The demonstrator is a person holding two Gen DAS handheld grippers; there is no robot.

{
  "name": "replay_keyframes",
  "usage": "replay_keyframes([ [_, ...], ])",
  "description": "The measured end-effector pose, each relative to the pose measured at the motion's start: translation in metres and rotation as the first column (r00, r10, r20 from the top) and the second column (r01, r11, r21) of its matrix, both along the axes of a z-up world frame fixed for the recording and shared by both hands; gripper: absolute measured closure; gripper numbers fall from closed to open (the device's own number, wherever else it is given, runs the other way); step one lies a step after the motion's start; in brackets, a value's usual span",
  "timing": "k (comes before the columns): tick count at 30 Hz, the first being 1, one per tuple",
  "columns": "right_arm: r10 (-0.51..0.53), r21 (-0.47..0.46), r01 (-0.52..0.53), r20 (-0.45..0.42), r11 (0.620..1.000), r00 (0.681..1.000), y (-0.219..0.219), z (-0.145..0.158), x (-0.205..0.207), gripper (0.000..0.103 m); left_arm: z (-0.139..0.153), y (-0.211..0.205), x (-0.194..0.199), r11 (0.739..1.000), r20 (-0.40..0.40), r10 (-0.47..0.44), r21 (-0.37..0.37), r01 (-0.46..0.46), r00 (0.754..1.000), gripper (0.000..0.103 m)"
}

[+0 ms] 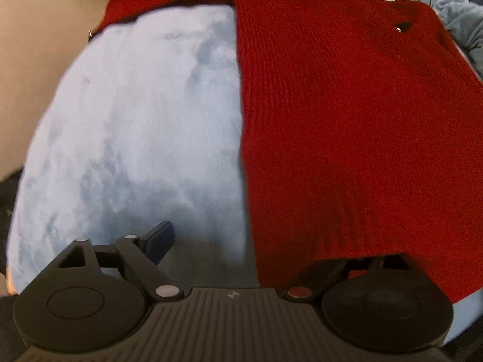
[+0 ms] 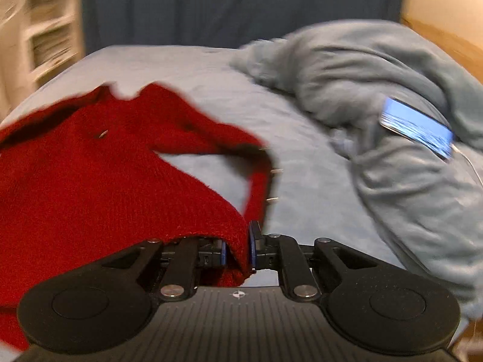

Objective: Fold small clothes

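The red ribbed knit sweater (image 2: 90, 175) is lying spread on the pale blue bed (image 2: 302, 166). The right gripper (image 2: 237, 249) is pinching its near corner, fingers clenched on the knit; the left gripper (image 1: 259, 241) is hovering released over the hem. Next, carrying that corner across should make the fold.

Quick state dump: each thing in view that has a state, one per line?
Red knitted sweater: spread on bed, near corner lifted.
Right gripper: shut on the sweater's corner.
Left gripper: open, one finger hidden under the sweater hem.
Phone with lit screen: screen on, lying on the rumpled grey-blue blanket.
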State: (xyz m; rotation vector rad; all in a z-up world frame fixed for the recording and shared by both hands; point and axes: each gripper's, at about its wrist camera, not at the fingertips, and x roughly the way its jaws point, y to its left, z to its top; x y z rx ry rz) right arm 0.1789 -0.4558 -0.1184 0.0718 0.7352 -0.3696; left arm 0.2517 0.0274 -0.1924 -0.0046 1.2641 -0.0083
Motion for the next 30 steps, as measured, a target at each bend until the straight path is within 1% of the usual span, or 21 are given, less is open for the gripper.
replay_keyframes([
  [1,-0.022,0.031,0.022,0.002,0.999,1.0,-0.011,0.004,0.004,0.089,0.001,0.002,0.001,1.0,-0.013,0.009,-0.017,-0.009,1.0,0.005],
  [3,-0.043,0.073,0.043,-0.009,0.996,0.999,-0.02,0.009,0.015,0.089,0.002,0.006,0.005,0.999,-0.033,0.026,-0.038,-0.027,0.999,0.005],
  [5,-0.051,0.074,0.053,-0.021,0.996,0.998,-0.02,0.01,0.027,0.089,0.004,0.01,0.009,0.996,-0.052,0.054,-0.068,-0.058,0.997,0.005],
  [6,-0.055,0.074,0.057,-0.024,0.996,0.998,-0.019,0.01,0.034,0.089,0.004,0.014,0.011,0.992,-0.059,0.082,-0.088,-0.087,0.995,0.005],
  [9,-0.078,0.084,0.08,-0.02,0.993,0.997,-0.017,0.009,0.045,0.089,0.004,0.032,0.013,0.968,-0.084,0.176,-0.167,-0.188,0.981,0.005],
  [12,-0.098,0.121,0.097,-0.003,0.988,0.995,-0.023,0.019,0.045,0.089,0.003,0.042,0.012,0.95,-0.103,0.217,-0.205,-0.234,0.971,0.005],
  [14,-0.102,0.13,0.099,0.013,0.987,0.995,-0.025,0.026,0.046,0.09,0.008,0.045,0.009,0.945,-0.086,0.231,-0.215,-0.245,0.969,0.005],
  [15,-0.103,0.119,0.1,0.024,0.988,0.994,-0.025,0.031,0.047,0.092,0.013,0.046,0.006,0.942,-0.068,0.243,-0.222,-0.252,0.968,0.005],
  [16,-0.117,0.086,0.113,0.034,0.99,0.993,-0.025,0.035,0.047,0.1,0.023,0.047,0.002,0.936,-0.033,0.26,-0.238,-0.26,0.965,0.005],
  [17,-0.107,0.082,0.103,0.036,0.991,0.994,-0.027,0.038,0.048,0.1,0.032,0.049,0.0,0.932,0.013,0.277,-0.248,-0.265,0.961,0.005],
  [18,-0.106,0.097,0.102,0.031,0.99,0.994,-0.03,0.037,0.049,0.1,0.041,0.052,-0.001,0.929,0.058,0.286,-0.26,-0.262,0.957,0.005],
  [19,-0.105,0.098,0.102,0.019,0.99,0.994,-0.032,0.035,0.05,0.1,0.049,0.055,0.001,0.929,0.104,0.3,-0.256,-0.266,0.948,0.004],
  [20,-0.103,0.093,0.102,0.005,0.99,0.995,-0.032,0.032,0.051,0.1,0.053,0.059,0.006,0.932,0.133,0.321,-0.224,-0.287,0.938,0.003],
  [21,-0.104,0.098,0.104,-0.006,0.99,0.995,-0.032,0.028,0.05,0.101,0.052,0.061,0.012,0.933,0.118,0.323,-0.209,-0.294,0.939,0.002],
  [23,-0.122,0.125,0.123,-0.022,0.984,0.992,-0.032,0.018,0.046,0.101,0.043,0.06,0.018,0.933,0.062,0.304,-0.22,-0.284,0.951,0.002],
  [24,-0.13,0.138,0.134,-0.033,0.981,0.991,-0.032,0.011,0.042,0.101,0.038,0.056,0.019,0.939,0.041,0.288,-0.209,-0.273,0.957,0.002],
  [27,-0.151,0.177,0.162,-0.071,0.971,0.986,-0.035,-0.009,0.035,0.101,0.023,0.037,0.009,0.966,0.03,0.211,-0.16,-0.204,0.977,0.002],
  [28,-0.16,0.193,0.173,-0.082,0.966,0.984,-0.037,-0.016,0.032,0.101,0.013,0.031,0.006,0.972,0.012,0.189,-0.145,-0.185,0.982,0.002],
  [30,-0.176,0.234,0.195,-0.099,0.952,0.979,-0.041,-0.029,0.027,0.1,-0.004,0.022,0.001,0.976,-0.034,0.174,-0.124,-0.177,0.984,0.002],
])
